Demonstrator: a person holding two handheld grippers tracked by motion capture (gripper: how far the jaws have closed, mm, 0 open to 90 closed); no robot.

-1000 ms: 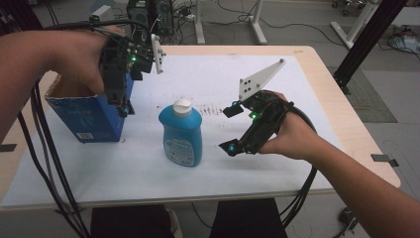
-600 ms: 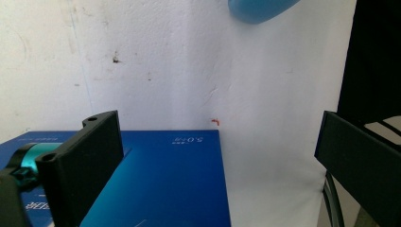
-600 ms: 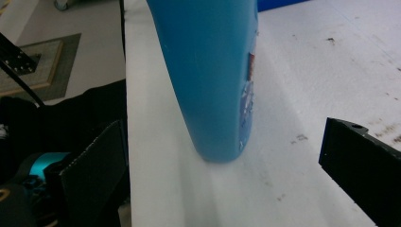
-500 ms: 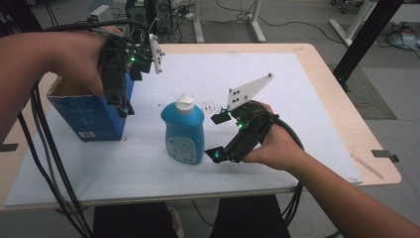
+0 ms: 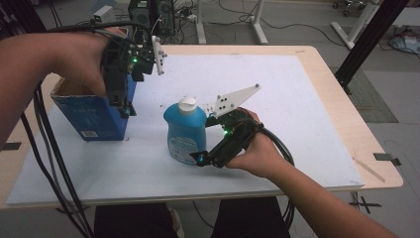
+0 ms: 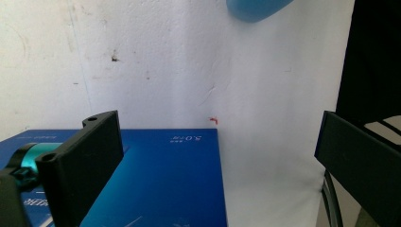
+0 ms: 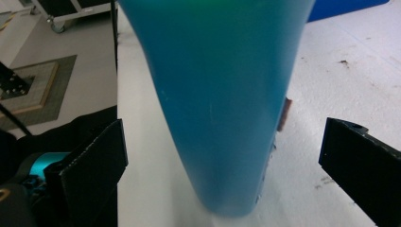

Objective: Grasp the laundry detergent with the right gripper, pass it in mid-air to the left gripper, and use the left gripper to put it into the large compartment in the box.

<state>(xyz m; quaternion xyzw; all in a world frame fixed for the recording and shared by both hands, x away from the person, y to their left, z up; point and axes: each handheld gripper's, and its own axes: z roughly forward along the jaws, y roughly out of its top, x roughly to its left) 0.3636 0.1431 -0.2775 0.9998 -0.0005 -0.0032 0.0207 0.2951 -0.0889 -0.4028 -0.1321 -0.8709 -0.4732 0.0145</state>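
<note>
Right claw [image 5: 198, 159] low over the counter [image 5: 297, 99], jaws wide apart, blue bottle [image 5: 185, 131] sitting between them but no contact visible. In the right gripper view the bottle [image 7: 222, 94] sits centered in the gap, clear space on both sides, left jaw and right jaw well off its walls. The right hand [image 5: 257, 153] grips the tool from the person's side, grey plate angled up behind the bottle.

Bottle stands upright near the counter's middle, long axis vertical, cap pointing up. Body translucent blue plastic, wide flat shoulders narrowing toward the neck, white round cap [image 5: 187, 103] on top, pale label on the front face; print too small to read. Base rests on the white foam sheet [image 5: 277, 79] covering the counter.

Left claw [image 5: 126, 106] held above the open blue carton [image 5: 91, 116], jaws wide, nothing between them. Left gripper view looks down past its jaws at the carton's blue side [image 6: 156, 184] and the white sheet [image 6: 189, 71]; a blue edge of the bottle [image 6: 257, 8] peeks at the top. Left hand [image 5: 81, 64] wraps the tool from above.

Carton stands on the left part of the counter, well apart from the bottle, top open. Small dark specks on the sheet between them.
</note>
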